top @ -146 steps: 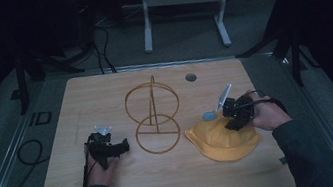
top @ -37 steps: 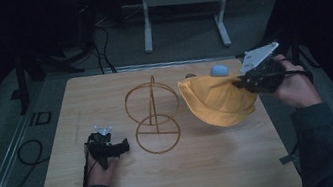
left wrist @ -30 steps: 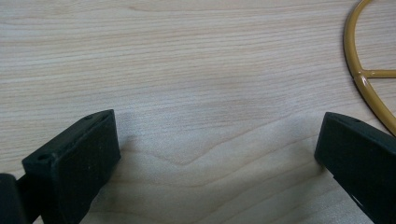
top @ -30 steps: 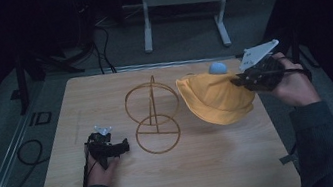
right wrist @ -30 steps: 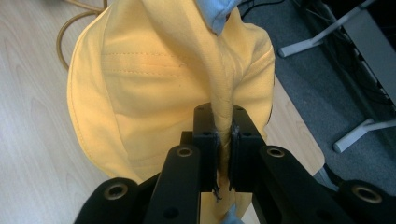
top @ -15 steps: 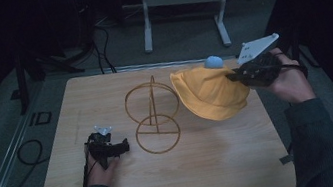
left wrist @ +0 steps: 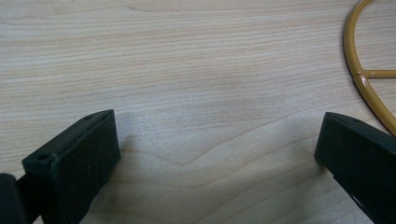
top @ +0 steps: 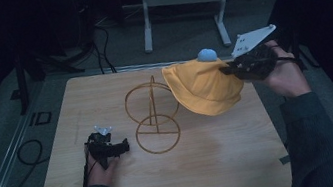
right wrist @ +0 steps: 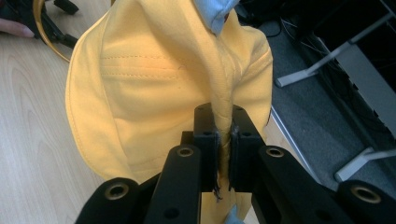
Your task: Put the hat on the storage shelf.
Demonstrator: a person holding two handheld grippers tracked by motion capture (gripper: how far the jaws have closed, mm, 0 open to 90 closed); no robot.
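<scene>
Right gripper [right wrist: 223, 154]: we have its jaws clamped on a bunched fold of the yellow hat's brim, which keeps the loose cloth from slipping out.
Yellow hat [right wrist: 154, 79]: it hangs straight ahead of the right gripper's jaws, off the table; in the high view the yellow hat [top: 204, 87] sits just left of that gripper.
Blue pompom [top: 207, 55]: it rides at the hat's top, beyond the grip point, so we judge the crown faces up and the opening faces down.
Gold wire stand [top: 153, 116]: it stands farther out past the hat, upright on the wooden table [top: 216, 166]; we read it as the rack meant to receive the hat.
Left gripper [top: 107, 150]: we rest it low on the table beside the stand's base ring, jaws wide apart and empty.
Base ring [left wrist: 369, 79]: it lies just off the right-hand jaw in the left gripper view, apart from it, within reach for steadying.
</scene>
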